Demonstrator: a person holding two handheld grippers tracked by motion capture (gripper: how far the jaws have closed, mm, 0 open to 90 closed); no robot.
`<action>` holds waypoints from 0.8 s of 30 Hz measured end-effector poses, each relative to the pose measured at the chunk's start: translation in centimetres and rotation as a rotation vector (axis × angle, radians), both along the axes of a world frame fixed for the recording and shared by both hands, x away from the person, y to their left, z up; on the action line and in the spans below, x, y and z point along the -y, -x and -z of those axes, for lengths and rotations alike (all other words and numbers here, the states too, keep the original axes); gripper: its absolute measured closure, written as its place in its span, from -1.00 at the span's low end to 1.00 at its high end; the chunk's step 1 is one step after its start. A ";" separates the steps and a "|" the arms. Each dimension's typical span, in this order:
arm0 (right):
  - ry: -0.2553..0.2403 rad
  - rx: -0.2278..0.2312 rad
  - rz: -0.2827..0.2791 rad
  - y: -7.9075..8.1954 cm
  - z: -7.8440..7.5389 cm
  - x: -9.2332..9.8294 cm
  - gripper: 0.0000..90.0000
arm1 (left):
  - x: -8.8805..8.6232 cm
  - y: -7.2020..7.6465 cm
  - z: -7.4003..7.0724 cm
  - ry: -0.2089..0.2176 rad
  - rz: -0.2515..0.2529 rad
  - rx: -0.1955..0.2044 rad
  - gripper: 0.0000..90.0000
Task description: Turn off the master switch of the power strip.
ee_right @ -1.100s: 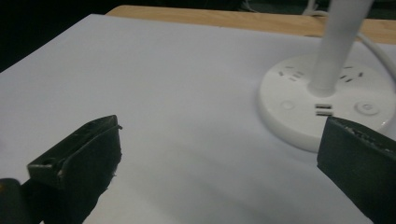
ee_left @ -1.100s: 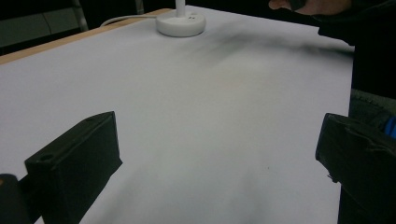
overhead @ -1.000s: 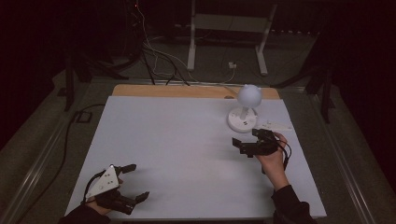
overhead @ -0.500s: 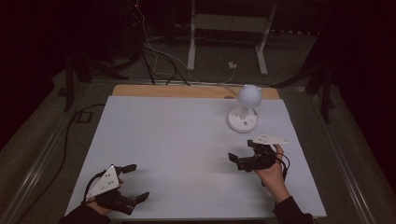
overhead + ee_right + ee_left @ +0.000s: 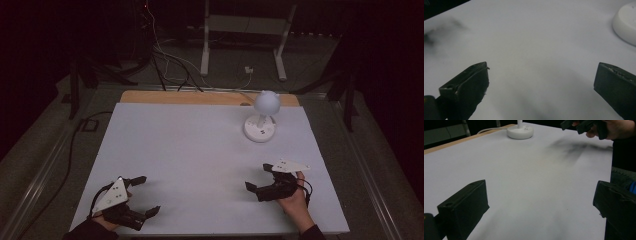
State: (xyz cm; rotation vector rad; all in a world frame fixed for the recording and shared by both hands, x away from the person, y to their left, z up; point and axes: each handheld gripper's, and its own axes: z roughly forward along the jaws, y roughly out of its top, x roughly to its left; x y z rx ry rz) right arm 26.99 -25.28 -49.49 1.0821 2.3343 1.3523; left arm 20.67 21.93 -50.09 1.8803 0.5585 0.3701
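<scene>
Overhead, the left gripper (image 5: 142, 195) is being held spread and empty at the table's (image 5: 190, 150) near left corner; the right gripper (image 5: 259, 178), likewise released, near the right edge. The lamp (image 5: 261, 119) is being kept toward the far right corner.

Left gripper view: jaws parted over bare table, lamp base (image 5: 520, 131) ahead.

Right gripper view: jaws apart, lamp base (image 5: 625, 23) at the far right.

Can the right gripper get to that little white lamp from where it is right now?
Probably yes. The right gripper is open and empty, and bare table lies between it and the lamp, which stands apart, farther back on that same side.
</scene>
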 end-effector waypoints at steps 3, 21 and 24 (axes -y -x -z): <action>0.011 -0.007 -0.001 0.5 0.4 0.4 -1.00 | 0.0 0.0 0.0 0.001 -0.002 -0.001 -0.99; 0.099 0.061 -0.063 2.6 2.5 1.7 -1.00 | 0.0 -0.1 0.1 -0.001 -0.001 -0.004 -0.99; 0.100 0.062 -0.075 2.5 2.6 1.6 -1.00 | 0.0 -0.1 0.1 0.002 0.000 -0.004 -0.99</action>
